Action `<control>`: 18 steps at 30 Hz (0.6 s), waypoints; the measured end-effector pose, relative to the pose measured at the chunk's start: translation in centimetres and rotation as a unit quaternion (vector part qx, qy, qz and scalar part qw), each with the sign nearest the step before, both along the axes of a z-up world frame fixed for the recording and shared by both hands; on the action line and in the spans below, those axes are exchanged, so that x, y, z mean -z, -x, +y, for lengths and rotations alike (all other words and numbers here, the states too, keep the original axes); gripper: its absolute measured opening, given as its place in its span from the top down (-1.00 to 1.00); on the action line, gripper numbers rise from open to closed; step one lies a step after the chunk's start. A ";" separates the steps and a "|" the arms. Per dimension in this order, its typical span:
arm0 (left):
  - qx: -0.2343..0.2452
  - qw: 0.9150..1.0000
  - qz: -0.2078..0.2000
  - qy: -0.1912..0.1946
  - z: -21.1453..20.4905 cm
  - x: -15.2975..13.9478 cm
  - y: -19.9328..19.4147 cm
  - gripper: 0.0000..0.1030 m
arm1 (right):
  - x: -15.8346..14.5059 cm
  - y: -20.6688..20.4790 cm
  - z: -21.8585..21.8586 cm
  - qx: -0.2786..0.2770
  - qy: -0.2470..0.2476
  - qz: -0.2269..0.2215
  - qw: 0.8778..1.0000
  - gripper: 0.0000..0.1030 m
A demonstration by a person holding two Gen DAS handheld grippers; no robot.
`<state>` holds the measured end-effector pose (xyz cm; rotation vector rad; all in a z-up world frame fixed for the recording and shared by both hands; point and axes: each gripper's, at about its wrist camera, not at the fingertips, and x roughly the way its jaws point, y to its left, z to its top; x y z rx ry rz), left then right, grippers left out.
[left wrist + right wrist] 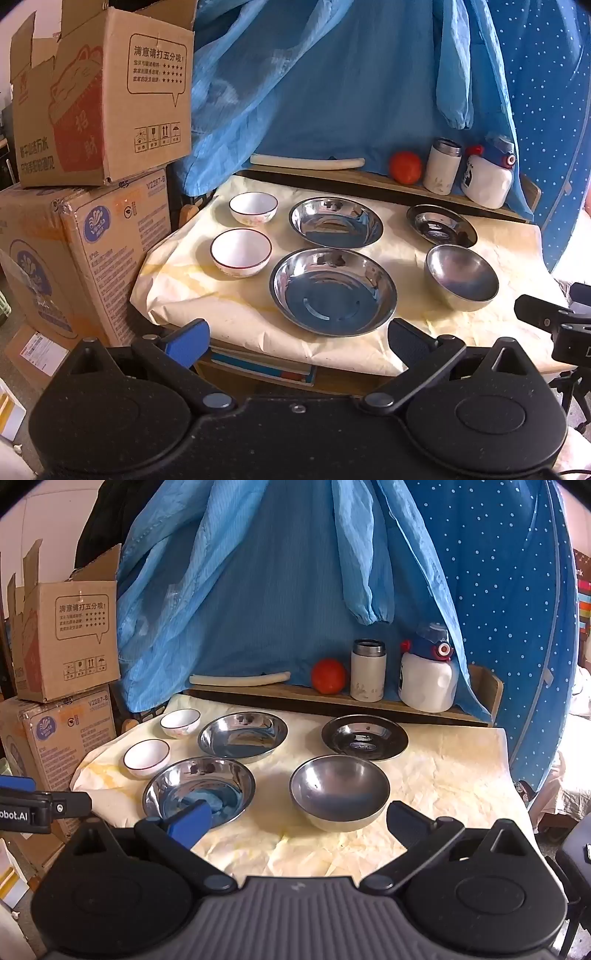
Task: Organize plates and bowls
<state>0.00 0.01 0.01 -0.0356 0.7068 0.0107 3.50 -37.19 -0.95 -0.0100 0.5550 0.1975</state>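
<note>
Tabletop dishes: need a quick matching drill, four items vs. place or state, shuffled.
Items:
1. steel bowl
2. dark saucer
3. near white bowl
4. tomato

Places or states:
A. on the back shelf, beside the white flask
B. front right, closest to the right gripper
C. left edge, red rim
D. back right on the paper

Pairs: 1-B, 2-D, 3-C, 4-A
</note>
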 end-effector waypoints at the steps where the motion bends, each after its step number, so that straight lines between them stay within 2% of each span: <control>1: 0.000 1.000 0.001 -0.001 0.0 0.0 0.0 -0.98 | 0.0 0.0 0.0 0.000 0.000 -0.001 1.000 -1.00; 18: 0.004 1.000 -0.001 0.003 0.3 0.2 0.1 -0.98 | 0.1 -0.1 0.2 -0.001 -0.001 0.000 1.000 -1.00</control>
